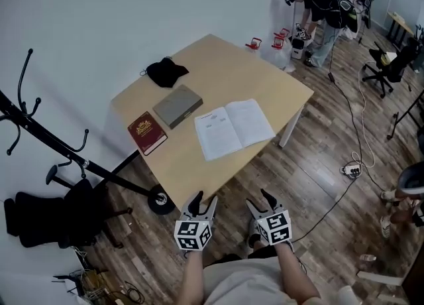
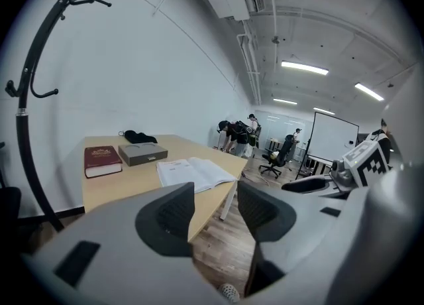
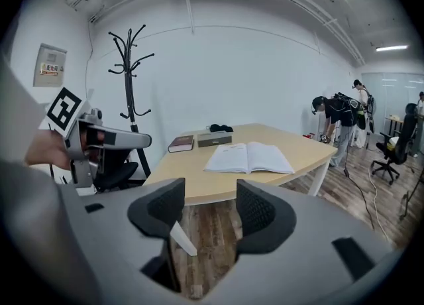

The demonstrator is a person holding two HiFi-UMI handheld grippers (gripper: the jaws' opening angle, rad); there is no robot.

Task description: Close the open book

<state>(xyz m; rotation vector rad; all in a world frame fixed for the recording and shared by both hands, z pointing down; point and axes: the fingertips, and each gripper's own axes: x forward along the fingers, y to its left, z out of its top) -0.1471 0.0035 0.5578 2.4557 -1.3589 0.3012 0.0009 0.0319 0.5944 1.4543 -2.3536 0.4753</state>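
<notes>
Head view had the open book flat on the table, straight ahead of both grippers and well apart, spine running roughly away from the person. Left gripper & right gripper: jaws apart, nothing betw. them, approx. equally near.

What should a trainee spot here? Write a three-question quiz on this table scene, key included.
1. True or false: both tools are touching the open book.
2. Which thing lies right beside the red book? A. grey box B. mug C. laptop
3. Fill in: the jaws of the left tool and the right tool stand ___, with nothing between them.
Key: 1 false, both are short of the table; 2 A; 3 apart.
</notes>
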